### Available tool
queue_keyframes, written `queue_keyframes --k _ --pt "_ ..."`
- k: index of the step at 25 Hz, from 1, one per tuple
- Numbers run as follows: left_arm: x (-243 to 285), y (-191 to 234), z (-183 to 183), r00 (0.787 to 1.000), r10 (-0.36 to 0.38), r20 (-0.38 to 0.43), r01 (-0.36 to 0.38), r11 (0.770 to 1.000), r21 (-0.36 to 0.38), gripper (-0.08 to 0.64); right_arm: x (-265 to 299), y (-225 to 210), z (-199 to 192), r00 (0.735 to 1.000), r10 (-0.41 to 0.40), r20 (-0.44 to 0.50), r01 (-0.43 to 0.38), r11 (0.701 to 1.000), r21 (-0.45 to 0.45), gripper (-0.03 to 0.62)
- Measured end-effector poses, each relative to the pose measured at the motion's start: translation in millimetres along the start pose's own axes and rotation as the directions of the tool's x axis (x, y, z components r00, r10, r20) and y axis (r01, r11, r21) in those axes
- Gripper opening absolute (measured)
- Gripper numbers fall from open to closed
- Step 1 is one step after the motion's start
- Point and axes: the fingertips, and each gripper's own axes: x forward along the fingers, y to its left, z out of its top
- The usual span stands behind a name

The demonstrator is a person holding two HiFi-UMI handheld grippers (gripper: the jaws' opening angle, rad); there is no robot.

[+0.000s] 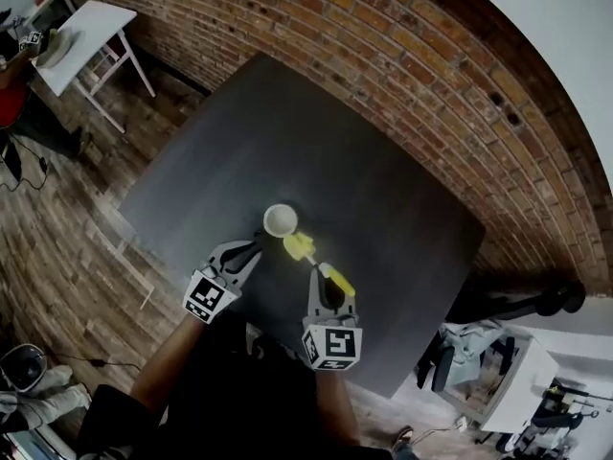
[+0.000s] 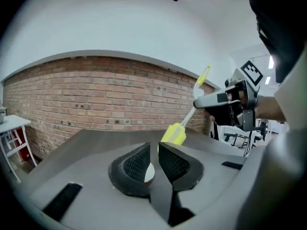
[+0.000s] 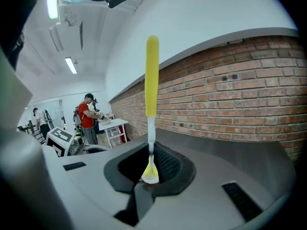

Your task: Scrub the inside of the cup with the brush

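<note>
A small white cup stands on the dark table. My left gripper reaches it from the near left. In the left gripper view its jaws stand close together with a strip of the cup's white wall pinched between them. My right gripper is shut on the brush partway along its stem. The yellow brush head hangs just beside the cup's near-right rim, outside it. The yellow handle end sticks up past the right jaws.
A brick wall runs along the table's far side. A white folding table stands far left on the wooden floor. White equipment sits by the table's right corner. A person in a red shirt stands far off.
</note>
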Motion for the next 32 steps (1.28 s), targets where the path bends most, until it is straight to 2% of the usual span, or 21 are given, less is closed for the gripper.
queue_keyframes --k 3,7,11,15,19,21,26,29,32 --pt "-23 -21 28 0.996 0.075 0.049 -0.075 0.997 -0.002 0.060 -32 -7 9 1.000 -0.011 0.023 0.011 1.000 -0.002 0.049" --pt "-57 -57 53 0.977 0.191 0.097 -0.192 0.981 -0.005 0.051 -75 -13 11 0.999 -0.004 0.048 0.004 1.000 0.001 0.049" --pt "-81 -90 69 0.959 0.248 0.139 -0.247 0.969 -0.026 0.049 -104 -12 10 0.998 0.037 0.057 -0.037 0.999 0.008 0.049" --pt "-104 -110 80 0.944 0.307 0.124 -0.300 0.951 -0.072 0.049 -127 -3 8 0.995 0.078 0.054 -0.079 0.997 0.005 0.049" --pt "-131 -128 95 0.935 0.317 0.160 -0.299 0.946 -0.123 0.049 -145 17 4 0.993 0.102 0.053 -0.103 0.995 0.006 0.049" --pt "-136 -137 100 0.937 0.304 0.171 -0.283 0.950 -0.134 0.049 -150 25 0 0.993 0.110 0.044 -0.110 0.994 0.000 0.049" --pt "-147 -150 99 0.937 0.282 0.205 -0.261 0.957 -0.125 0.049 -160 40 -9 0.995 0.100 0.021 -0.099 0.995 -0.033 0.049" --pt "-148 -145 88 0.946 0.263 0.191 -0.243 0.962 -0.125 0.049 -162 51 -11 0.995 0.098 0.022 -0.097 0.994 -0.040 0.049" --pt "-146 -143 94 0.951 0.232 0.203 -0.215 0.971 -0.104 0.049 -163 57 -12 0.996 0.082 0.023 -0.081 0.996 -0.032 0.049"
